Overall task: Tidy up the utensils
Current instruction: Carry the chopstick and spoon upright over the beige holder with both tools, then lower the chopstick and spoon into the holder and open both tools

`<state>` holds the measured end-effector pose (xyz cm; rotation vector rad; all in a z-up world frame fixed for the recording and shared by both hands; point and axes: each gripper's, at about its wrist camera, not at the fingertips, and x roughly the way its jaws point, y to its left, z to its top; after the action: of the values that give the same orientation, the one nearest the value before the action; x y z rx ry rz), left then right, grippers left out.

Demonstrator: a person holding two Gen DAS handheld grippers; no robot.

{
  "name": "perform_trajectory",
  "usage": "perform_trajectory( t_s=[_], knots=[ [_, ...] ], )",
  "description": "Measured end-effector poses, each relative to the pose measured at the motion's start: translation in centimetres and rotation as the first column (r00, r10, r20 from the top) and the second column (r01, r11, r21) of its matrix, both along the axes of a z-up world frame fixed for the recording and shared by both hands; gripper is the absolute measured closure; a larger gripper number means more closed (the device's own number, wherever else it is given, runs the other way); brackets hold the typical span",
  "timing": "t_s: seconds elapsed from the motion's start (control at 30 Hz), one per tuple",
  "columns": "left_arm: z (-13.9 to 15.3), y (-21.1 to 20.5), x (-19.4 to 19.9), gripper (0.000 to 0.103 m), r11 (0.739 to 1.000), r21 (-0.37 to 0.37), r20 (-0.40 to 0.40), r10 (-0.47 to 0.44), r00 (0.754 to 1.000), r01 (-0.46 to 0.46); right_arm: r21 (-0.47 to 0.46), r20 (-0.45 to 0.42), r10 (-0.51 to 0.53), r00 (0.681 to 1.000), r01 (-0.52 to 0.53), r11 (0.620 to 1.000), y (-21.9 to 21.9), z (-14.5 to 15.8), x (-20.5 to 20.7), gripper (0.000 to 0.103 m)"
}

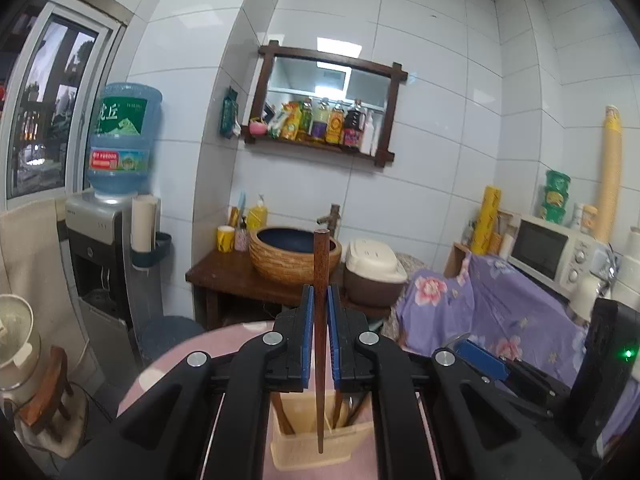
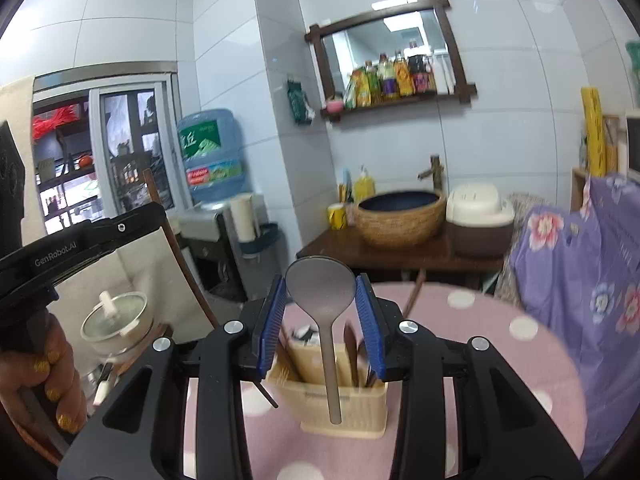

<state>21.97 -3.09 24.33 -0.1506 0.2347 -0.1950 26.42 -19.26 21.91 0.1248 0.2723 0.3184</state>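
1. Where the left tool reaches forward, its blue pads pinch one dark wooden chopstick, held upright with its tapered tip hanging in front of the cream utensil holder.
2. The right tool stands spread, its two blue pads on either side of one grey spoon; whether the pads touch the bowl of the spoon I cannot tell. The spoon's handle runs down in front of the holder's near wall.
3. The holder stands on the pink dotted tabletop, well in from the round far edge, with bare cloth to its right and behind it. It holds several dark utensils packed together; their number cannot be counted.
4. One more chopstick lies tilted just left of the holder.
5. Beyond the tabletop's left edge sits one lidded pot.
6. Past the far edge stand one wooden washstand carrying a basin and one rice cooker, close to the tiled wall.
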Motion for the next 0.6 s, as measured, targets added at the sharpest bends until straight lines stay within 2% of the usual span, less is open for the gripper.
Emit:
perform_trajectory(
  t_s=[0.07,0.17,0.37,0.6],
  knots=[
    [0.4,-0.4,1.5,0.095,1.0,0.002,0.012,0.023,1.0,-0.023,-0.014,0.007,-0.02,1.0,0.02,1.0,0.8,0.2,1.4,0.066],
    [-0.6,-0.9,3.1,0.095,0.998,0.031,0.007,0.051,0.999,-0.051,-0.028,-0.01,-0.041,0.999,0.04,0.999,1.5,-1.4,3.5,0.066],
    [-7.0,-1.3,5.5,0.095,0.998,0.037,-0.095,0.053,0.994,-0.05,-0.073,-0.062,-0.07,0.996,0.066,0.995,2.2,-7.1,5.4,0.066],
    [-13.1,-1.0,5.3,0.095,0.999,0.038,-0.187,0.038,0.982,-0.031,-0.093,-0.149,-0.084,0.985,0.071,0.993,1.8,-12.7,5.5,0.066]
  ],
)
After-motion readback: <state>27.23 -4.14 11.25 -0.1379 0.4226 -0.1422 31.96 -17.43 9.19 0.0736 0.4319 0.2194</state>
